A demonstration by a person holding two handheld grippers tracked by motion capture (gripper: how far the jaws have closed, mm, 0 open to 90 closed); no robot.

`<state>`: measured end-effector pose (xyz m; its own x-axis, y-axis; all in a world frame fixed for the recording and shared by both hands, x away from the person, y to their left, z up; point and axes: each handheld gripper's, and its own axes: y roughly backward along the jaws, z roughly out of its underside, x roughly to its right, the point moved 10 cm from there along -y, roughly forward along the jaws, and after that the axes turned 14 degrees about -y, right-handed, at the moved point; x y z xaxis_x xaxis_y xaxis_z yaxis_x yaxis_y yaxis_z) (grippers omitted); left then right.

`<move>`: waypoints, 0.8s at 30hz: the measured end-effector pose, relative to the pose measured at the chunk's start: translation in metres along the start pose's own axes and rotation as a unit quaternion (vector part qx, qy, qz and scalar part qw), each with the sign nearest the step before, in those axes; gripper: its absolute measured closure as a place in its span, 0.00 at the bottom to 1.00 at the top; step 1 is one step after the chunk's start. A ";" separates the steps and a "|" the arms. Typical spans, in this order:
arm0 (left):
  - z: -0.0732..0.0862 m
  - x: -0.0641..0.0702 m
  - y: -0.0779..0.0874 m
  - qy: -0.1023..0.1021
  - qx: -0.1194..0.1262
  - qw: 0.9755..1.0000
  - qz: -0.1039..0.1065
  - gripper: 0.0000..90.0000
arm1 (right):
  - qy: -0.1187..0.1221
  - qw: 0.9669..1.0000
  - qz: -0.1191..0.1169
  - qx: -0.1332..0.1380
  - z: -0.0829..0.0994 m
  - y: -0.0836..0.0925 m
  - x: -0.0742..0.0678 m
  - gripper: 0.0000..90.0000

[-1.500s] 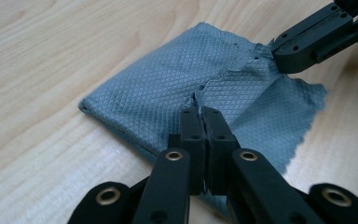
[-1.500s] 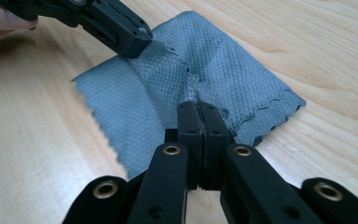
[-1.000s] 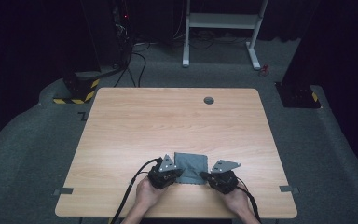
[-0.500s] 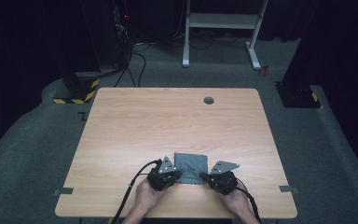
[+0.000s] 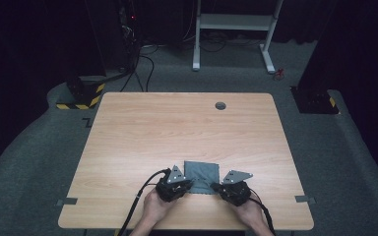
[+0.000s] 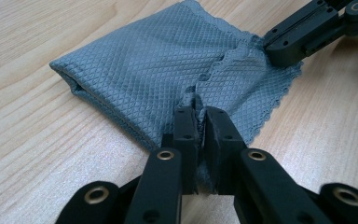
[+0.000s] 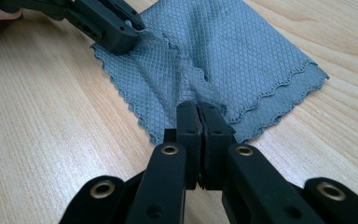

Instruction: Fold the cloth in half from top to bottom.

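The grey cloth [image 5: 203, 176] is lying folded on the counter [image 5: 177, 128], low in the high view. Both the left gripper [image 6: 200, 119] and the right gripper [image 7: 199, 112] are pinching its near edge, the left fingers having just been easing apart slightly.

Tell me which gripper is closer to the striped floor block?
Left. Left gripper sits diagonally across from the block, fingers just opening with cloth between; right gripper lies farther right.
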<state>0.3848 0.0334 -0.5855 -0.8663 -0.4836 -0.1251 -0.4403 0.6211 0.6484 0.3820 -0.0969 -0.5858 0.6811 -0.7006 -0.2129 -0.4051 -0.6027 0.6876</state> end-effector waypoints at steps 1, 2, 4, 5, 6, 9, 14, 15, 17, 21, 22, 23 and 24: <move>0.000 0.000 0.000 0.000 0.000 1.000 0.000 0.92 | 0.001 1.000 0.000 0.000 0.000 0.000 0.000 0.98; 0.000 0.001 0.000 0.000 0.001 1.000 0.000 0.91 | 0.001 1.000 0.000 0.001 0.000 0.000 0.000 0.98; 0.000 0.002 0.000 0.002 0.001 1.000 0.001 0.89 | -0.001 1.000 0.000 0.000 0.001 0.001 0.000 0.97; 0.000 0.002 0.000 0.003 0.002 1.000 0.001 0.89 | -0.002 1.000 0.000 0.000 0.002 0.001 0.000 0.97; 0.000 0.002 0.000 0.004 0.002 1.000 0.001 0.88 | -0.002 1.000 -0.001 0.000 0.002 0.001 0.000 0.96; -0.001 0.003 0.000 0.009 0.004 1.000 0.005 0.84 | -0.002 1.000 -0.002 0.001 0.002 0.002 0.000 0.95; -0.001 0.004 0.001 0.014 0.013 1.000 0.007 0.81 | -0.008 1.000 -0.005 0.002 0.003 0.003 0.000 0.93; -0.001 0.005 0.001 0.018 0.014 1.000 0.008 0.80 | -0.008 1.000 -0.006 0.002 0.003 0.003 0.000 0.93; -0.001 0.004 0.003 0.019 0.017 1.000 0.009 0.80 | -0.010 1.000 -0.006 0.001 0.004 0.004 0.000 0.93; -0.002 0.005 0.005 0.023 0.021 0.999 0.013 0.80 | -0.007 1.000 -0.006 0.001 0.004 0.004 0.000 0.95; -0.002 0.004 0.006 0.024 0.023 0.999 0.013 0.80 | -0.009 1.000 -0.007 0.000 0.004 0.005 0.000 0.95; -0.002 0.005 0.007 0.030 0.027 0.999 0.019 0.80 | -0.011 1.000 -0.008 0.001 0.004 0.005 0.000 0.95; -0.002 0.005 0.008 0.032 0.029 0.999 0.021 0.79 | -0.009 1.000 -0.009 0.000 0.004 0.005 0.000 0.92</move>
<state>0.3774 0.0346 -0.5789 -0.8678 -0.4945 -0.0494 -0.4190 0.6746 0.6077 0.3777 -0.1012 -0.5852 0.6769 -0.6963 -0.2387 -0.3929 -0.6160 0.6827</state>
